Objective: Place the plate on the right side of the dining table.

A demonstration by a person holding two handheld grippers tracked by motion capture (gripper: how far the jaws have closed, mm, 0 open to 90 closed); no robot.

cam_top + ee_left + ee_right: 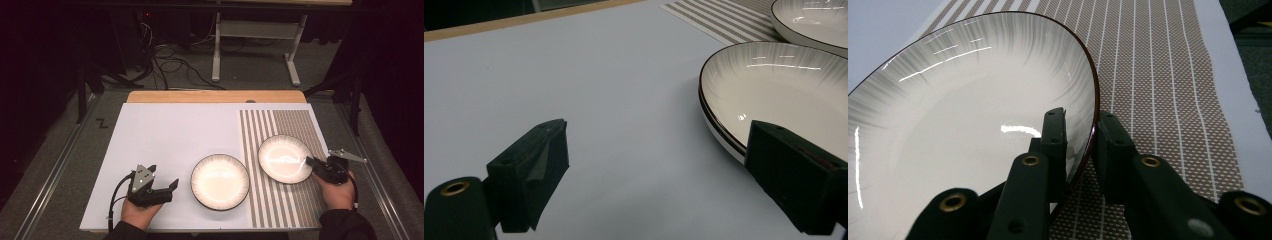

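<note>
Two white plates with dark rims lie on the table. The near plate (220, 181) (784, 85) rests at the seam between the white sheet and the striped mat. The far plate (285, 158) (968, 115) (814, 20) sits on the striped mat. My right gripper (311, 161) (1082, 120) is shut on that plate's right rim, one jaw inside the bowl and one outside. To the left of the near plate, my left gripper (164, 176) (659, 132) stands open over the white sheet, holding nothing, with its right jaw close to the plate's rim.
A white sheet (165, 135) covers most of the table, with a brown striped mat (290, 125) on its right part. A wooden edge (215, 96) runs along the back. Beyond it are floor cables (170, 65) and a white table frame (255, 45).
</note>
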